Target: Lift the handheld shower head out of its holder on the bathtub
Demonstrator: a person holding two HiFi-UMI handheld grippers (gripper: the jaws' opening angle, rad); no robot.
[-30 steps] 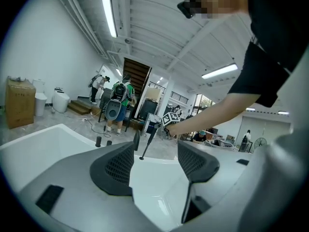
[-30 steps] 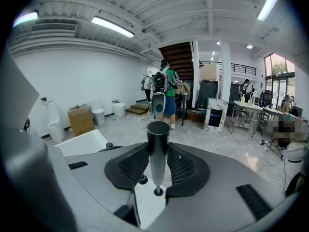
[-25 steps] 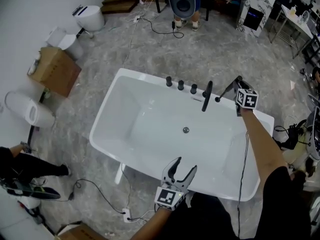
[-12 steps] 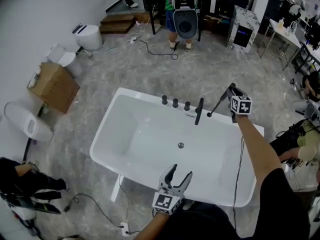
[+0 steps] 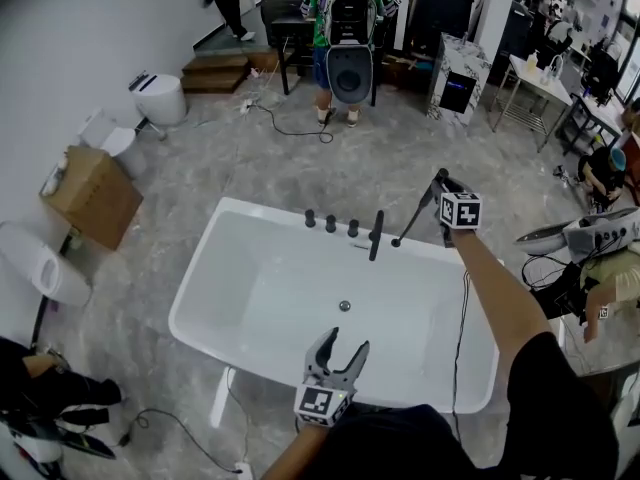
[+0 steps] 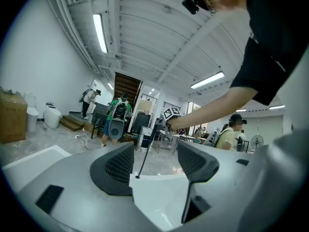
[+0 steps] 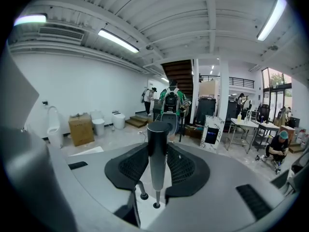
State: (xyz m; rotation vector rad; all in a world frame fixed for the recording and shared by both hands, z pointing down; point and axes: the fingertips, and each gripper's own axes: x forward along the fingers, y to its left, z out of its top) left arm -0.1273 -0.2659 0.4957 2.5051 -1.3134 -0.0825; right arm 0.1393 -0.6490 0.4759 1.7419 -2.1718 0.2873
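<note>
The black handheld shower head [image 7: 157,149] stands upright between the pads of my right gripper [image 7: 157,154], which is shut on it. In the head view my right gripper [image 5: 440,181] holds it above the far right corner of the white bathtub [image 5: 200,298]. Its thin hose [image 5: 412,220] slants down to the holder hole [image 7: 156,205] on the tub's far rim. My left gripper [image 5: 335,352] hovers open over the tub's near rim with nothing between its jaws. In the left gripper view [image 6: 154,163] the hose [image 6: 145,151] shows between the open jaws, far off.
Three black tap knobs [image 5: 331,223] and a black spout [image 5: 376,235] line the tub's far rim. A cardboard box [image 5: 90,196] and toilets [image 5: 158,98] stand at the left. A person with a backpack [image 5: 345,28] stands beyond the tub; others sit at the right [image 5: 600,238].
My right gripper has risen with the shower head, drawing more hose out of the rim. The left gripper has risen a little too, still open.
</note>
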